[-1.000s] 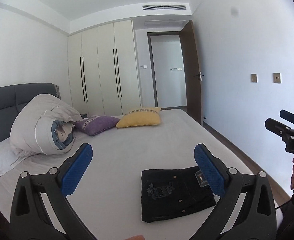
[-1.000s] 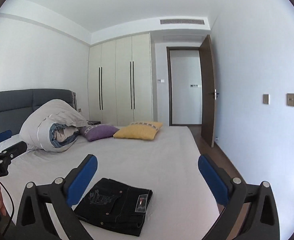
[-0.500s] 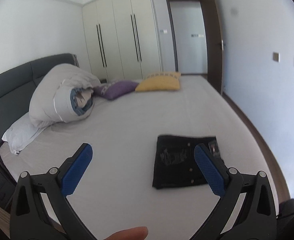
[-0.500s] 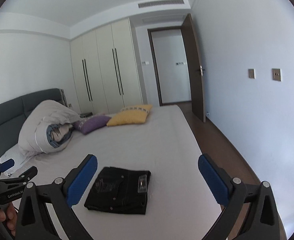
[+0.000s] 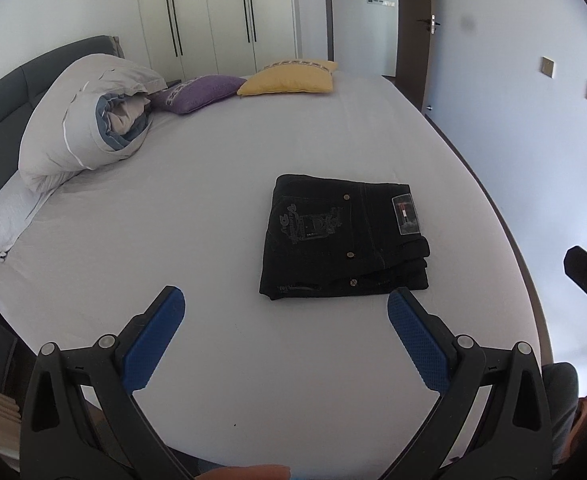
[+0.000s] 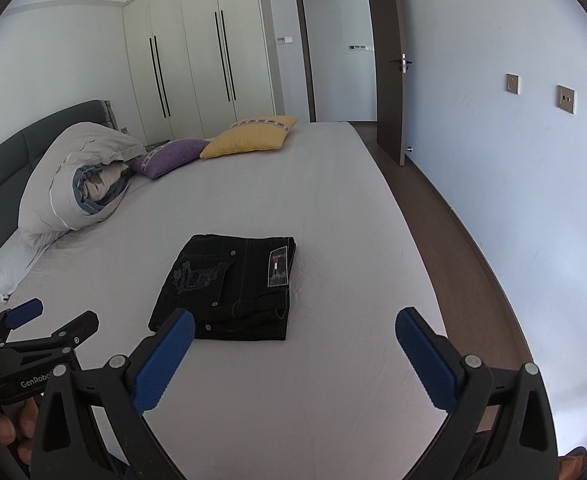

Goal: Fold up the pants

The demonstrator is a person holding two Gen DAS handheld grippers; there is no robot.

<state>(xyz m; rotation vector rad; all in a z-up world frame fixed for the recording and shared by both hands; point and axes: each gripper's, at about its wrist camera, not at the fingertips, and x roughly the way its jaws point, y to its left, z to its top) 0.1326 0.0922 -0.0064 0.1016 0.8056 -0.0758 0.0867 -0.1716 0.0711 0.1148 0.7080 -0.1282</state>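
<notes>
Black pants [image 5: 343, 238] folded into a compact stack, lying flat on the bed [image 5: 213, 184]. Left tool [image 5: 285, 312] and right tool [image 6: 295, 334] just short of the pants, wide open, empty. Folding apparently finished; nothing left but withdrawal.

L tongs [image 5: 285, 328] wide apart, R tongs [image 6: 295, 346] too, both empty

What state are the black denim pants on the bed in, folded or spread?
Folded. The black denim pants lie as a compact rectangle on the white bed sheet, layers stacked at one edge, neither gripper touching.
</notes>
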